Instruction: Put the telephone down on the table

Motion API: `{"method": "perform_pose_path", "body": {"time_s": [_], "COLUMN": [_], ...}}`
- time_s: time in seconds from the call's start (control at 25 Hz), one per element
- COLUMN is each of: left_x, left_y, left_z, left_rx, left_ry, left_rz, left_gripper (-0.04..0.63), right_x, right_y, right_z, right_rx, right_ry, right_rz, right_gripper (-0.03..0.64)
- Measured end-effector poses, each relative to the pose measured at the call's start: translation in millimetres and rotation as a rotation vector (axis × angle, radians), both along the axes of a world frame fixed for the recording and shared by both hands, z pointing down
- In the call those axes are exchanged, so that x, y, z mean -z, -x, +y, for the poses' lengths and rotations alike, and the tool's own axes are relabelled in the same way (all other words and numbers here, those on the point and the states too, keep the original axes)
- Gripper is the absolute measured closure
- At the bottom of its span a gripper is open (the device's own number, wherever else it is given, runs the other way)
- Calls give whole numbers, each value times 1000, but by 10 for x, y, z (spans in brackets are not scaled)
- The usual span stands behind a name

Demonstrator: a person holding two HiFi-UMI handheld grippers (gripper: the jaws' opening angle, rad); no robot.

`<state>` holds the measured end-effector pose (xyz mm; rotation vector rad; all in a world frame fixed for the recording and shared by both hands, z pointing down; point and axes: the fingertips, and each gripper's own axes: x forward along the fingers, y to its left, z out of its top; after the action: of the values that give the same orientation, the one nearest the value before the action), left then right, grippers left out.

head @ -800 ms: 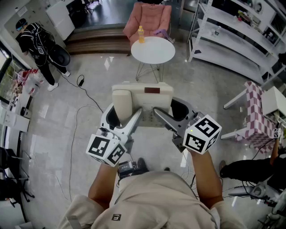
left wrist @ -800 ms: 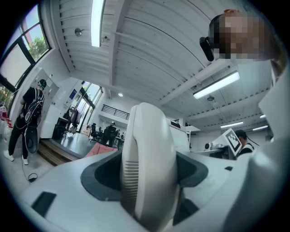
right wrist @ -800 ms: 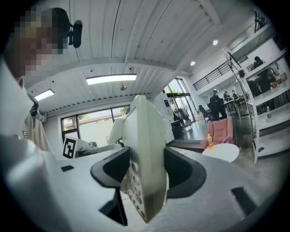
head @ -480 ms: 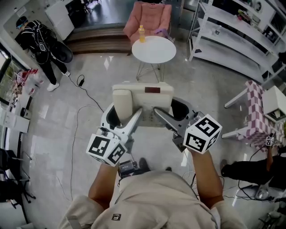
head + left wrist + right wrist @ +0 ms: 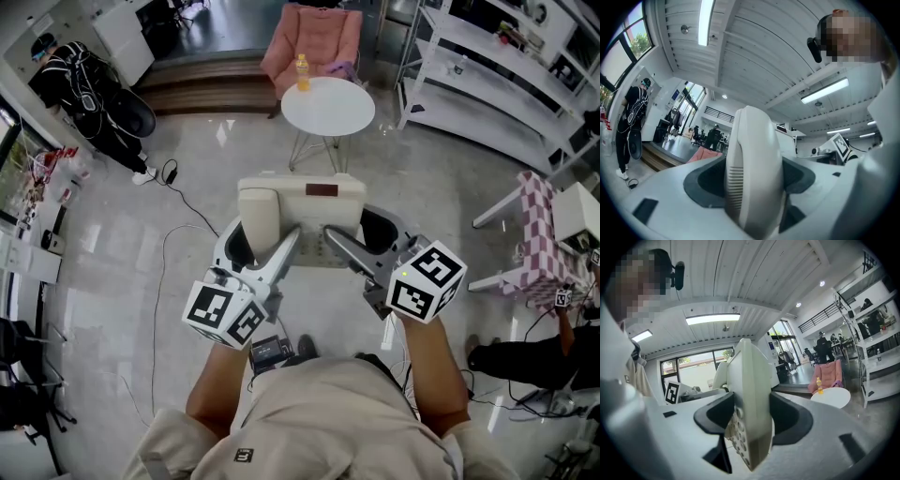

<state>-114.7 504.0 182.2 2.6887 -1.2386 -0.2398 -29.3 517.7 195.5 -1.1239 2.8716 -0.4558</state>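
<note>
A cream desk telephone (image 5: 300, 211) with its handset on the left is held up over the floor between both grippers. My left gripper (image 5: 255, 246) is shut on the telephone's left end; in the left gripper view the handset (image 5: 754, 173) fills the gap between the dark pads. My right gripper (image 5: 367, 239) is shut on the telephone's right side. In the right gripper view the keypad edge of the telephone (image 5: 750, 408) is clamped between the jaws. A round white table (image 5: 328, 105) stands ahead, beyond the telephone.
An orange bottle (image 5: 302, 71) stands on the round table's far edge, with a pink armchair (image 5: 314, 37) behind. White shelving (image 5: 487, 84) runs along the right. A checkered chair (image 5: 539, 234) is at the right. A person in black (image 5: 89, 89) stands far left, and a cable (image 5: 178, 225) lies on the floor.
The round table has slid slightly down and right in the head view. The person in black has shifted. Both grippers keep the same hold on the telephone.
</note>
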Motion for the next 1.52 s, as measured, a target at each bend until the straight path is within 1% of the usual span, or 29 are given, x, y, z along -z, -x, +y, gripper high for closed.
{"method": "perform_pose_path", "body": {"time_s": [0.08, 0.16, 0.44, 0.64, 0.88, 1.0, 1.12, 1.28, 1.52], "left_x": [39, 42, 16, 30, -25, -33, -35, -118, -181], "left_y": [173, 252, 402, 462, 378, 341, 286, 213, -22], "left_z": [-64, -111, -319, -526, -846, -1085, -1402, -1672, -2204], "left_rx": [2, 3, 12, 48, 104, 139, 170, 207, 255], "left_ry": [7, 3, -11, 1, 3, 8, 24, 29, 48], "left_rz": [0, 3, 18, 0, -24, -35, -38, -38, -27], "left_gripper": [265, 265, 265, 265, 265, 265, 265, 265, 265], "right_x": [33, 37, 40, 22, -56, -74, -77, -168, -201], "right_y": [172, 249, 390, 444, 362, 322, 267, 195, -37], "right_z": [-65, -114, -333, -569, -940, -1210, -1552, -1852, -2426], "right_rx": [-1, 2, 17, 49, 111, 148, 180, 224, 277], "right_ry": [1, -3, -4, 2, 11, 18, 31, 45, 69], "right_rz": [4, 5, 9, -5, -35, -47, -48, -43, -38], "right_gripper": [394, 396, 397, 397, 397, 397, 397, 397, 397]}}
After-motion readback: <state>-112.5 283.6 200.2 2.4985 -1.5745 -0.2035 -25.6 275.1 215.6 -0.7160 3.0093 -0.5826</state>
